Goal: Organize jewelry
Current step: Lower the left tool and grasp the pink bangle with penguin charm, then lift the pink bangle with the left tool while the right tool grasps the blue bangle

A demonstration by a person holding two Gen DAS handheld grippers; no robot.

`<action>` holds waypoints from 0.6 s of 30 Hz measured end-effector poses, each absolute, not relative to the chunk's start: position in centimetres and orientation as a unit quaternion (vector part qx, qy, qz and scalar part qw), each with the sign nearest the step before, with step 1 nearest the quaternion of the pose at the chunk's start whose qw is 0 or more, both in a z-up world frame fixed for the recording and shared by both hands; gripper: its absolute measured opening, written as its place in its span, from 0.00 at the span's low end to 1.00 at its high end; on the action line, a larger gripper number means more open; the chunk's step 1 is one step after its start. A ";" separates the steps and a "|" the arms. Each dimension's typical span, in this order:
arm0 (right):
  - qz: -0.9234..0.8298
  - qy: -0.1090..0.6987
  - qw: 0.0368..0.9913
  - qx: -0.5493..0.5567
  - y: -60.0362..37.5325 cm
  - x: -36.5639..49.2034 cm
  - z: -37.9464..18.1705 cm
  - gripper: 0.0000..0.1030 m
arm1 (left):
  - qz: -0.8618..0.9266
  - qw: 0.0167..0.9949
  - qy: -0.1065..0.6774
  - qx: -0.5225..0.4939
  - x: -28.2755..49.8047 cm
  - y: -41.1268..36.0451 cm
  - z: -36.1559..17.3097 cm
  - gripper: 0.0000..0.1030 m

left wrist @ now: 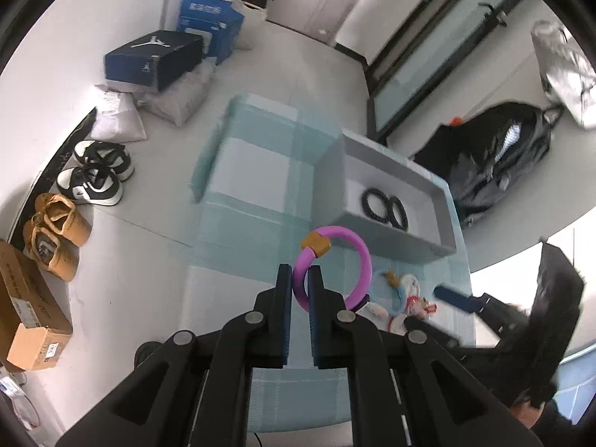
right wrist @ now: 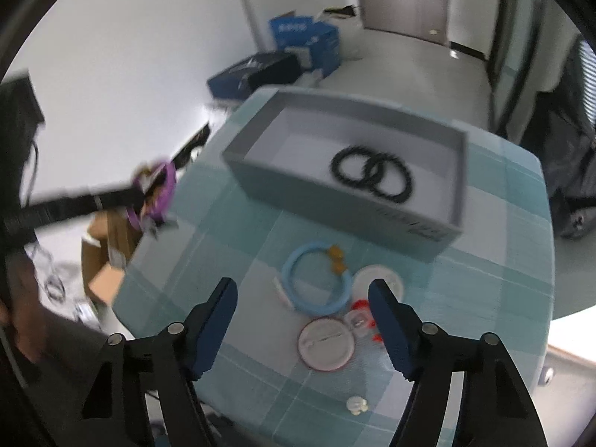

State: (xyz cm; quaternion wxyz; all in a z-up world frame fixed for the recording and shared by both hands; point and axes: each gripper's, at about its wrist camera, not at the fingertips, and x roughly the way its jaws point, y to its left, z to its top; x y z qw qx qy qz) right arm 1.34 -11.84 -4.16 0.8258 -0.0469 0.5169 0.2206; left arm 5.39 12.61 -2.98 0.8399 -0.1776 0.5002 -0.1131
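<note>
Near the grey box (left wrist: 395, 201): left gripper (left wrist: 300, 279) clamped thinly on purple ring (left wrist: 335, 260), slip likely; right gripper (right wrist: 303, 298) open over blue ring (right wrist: 316, 283), badge snag possible.

We see a purple ring (left wrist: 337, 260) with a mustard-yellow clasp lifted off the table, pinched at its left side and standing nearly upright, clasp at the top. In the grey tray (right wrist: 257, 182) on the checked cloth lie two black bracelets (right wrist: 372, 173), flat and overlapping like a figure eight. In front of the tray a light blue ring (right wrist: 316, 279) with a yellow bow lies flat on the cloth, touching a small heap of round white badges (right wrist: 326, 342) and red-and-white bits, with one small pale piece (right wrist: 357, 405) lying apart nearer to us.
</note>
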 end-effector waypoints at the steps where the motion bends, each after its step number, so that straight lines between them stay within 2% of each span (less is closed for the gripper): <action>1: 0.224 0.519 0.823 -0.054 -11.5 1.3 -4.6 0.61 | -0.113 0.839 0.499 -0.186 5.5 13.0 -3.0 0.04; 2: 0.226 0.522 0.820 -0.060 -11.2 1.2 -4.9 0.56 | -0.113 0.838 0.498 -0.192 5.5 13.3 -3.0 0.04; 12: 0.225 0.544 0.800 -0.122 -8.7 1.5 -7.5 0.36 | -0.116 0.844 0.481 -0.208 4.9 14.8 -2.0 0.04; 14: 0.220 0.546 0.797 -0.135 -8.1 1.5 -7.9 0.26 | -0.118 0.843 0.482 -0.208 4.9 14.8 -2.1 0.04; 18: 0.219 0.542 0.796 -0.156 -7.3 1.4 -8.0 0.16 | -0.118 0.843 0.483 -0.207 4.9 14.9 -2.1 0.04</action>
